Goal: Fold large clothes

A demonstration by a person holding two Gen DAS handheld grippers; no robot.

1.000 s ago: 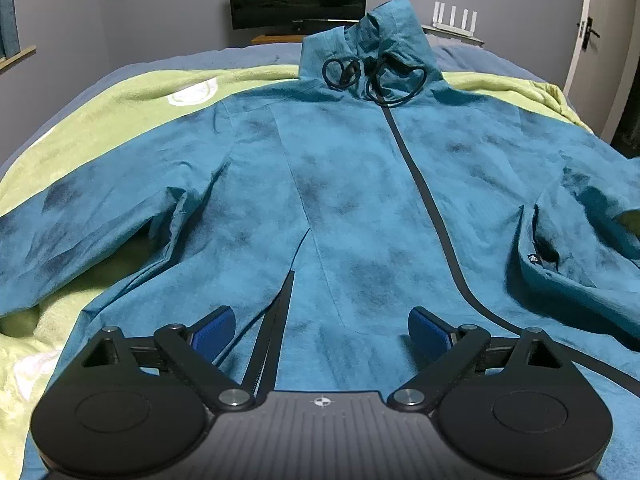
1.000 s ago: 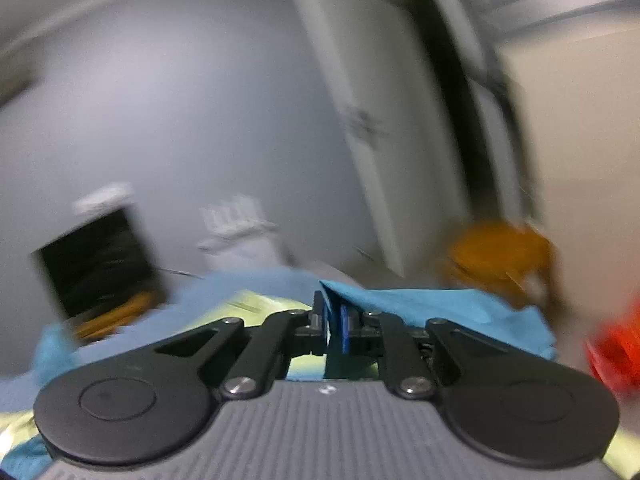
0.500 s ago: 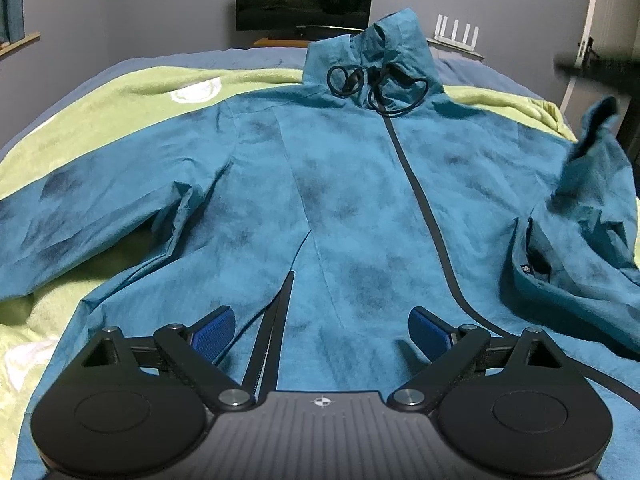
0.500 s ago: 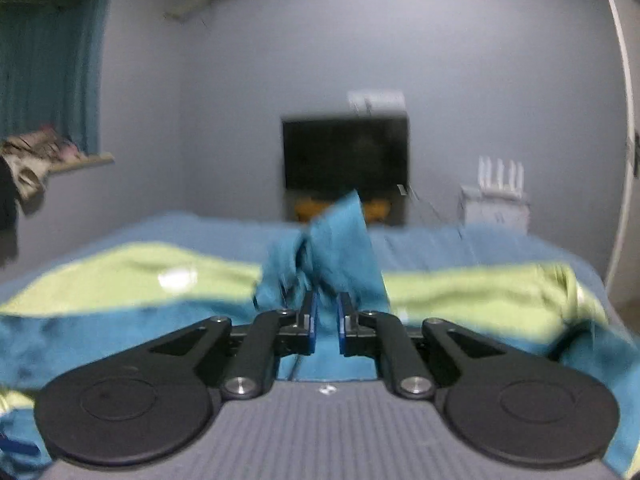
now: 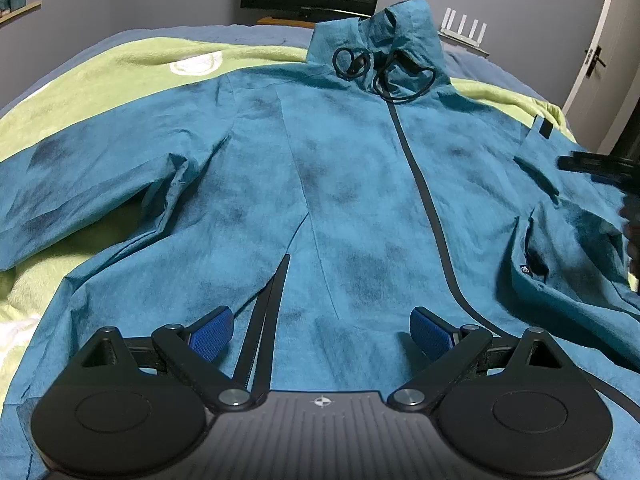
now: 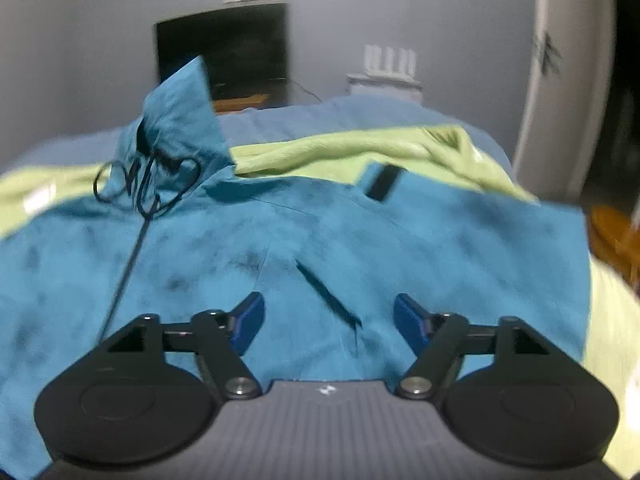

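Left wrist view takes in the bed [image 5: 120, 80] first: a broad mattress under a soft, fleecy lime-green blanket [image 5: 100, 92], with a grey-blue sheet showing along the upper edge of the frame. Spread face-up over it and filling the centre is the jacket [image 5: 340, 184], a large teal shell of thin, matte, crinkly fabric mottled with darker blotches. One sleeve [image 5: 80, 184] runs out to the left edge; the other sleeve [image 6: 500, 248], seen at right in the right wrist view, lies rumpled. A narrow dark zipper [image 5: 424, 200] curves down the middle, and the collar [image 5: 392, 28] stands up at upper centre with thin black drawcords [image 5: 380, 72] looped in rings.

The left tongs [image 5: 320, 334] hang released at the bottom of the frame above the hem, nothing between the ribbed blue pads [image 5: 210, 334]. The right tongs [image 6: 328, 322] are opening, with cloth lying below them but none pinched between.

Risk, as I judge it: the slippery shell could slide on the fleece when a sleeve is drawn across, skewing the fold. The bunched right sleeve may trap creases, and a pinch might take two layers or snag a cord loop.
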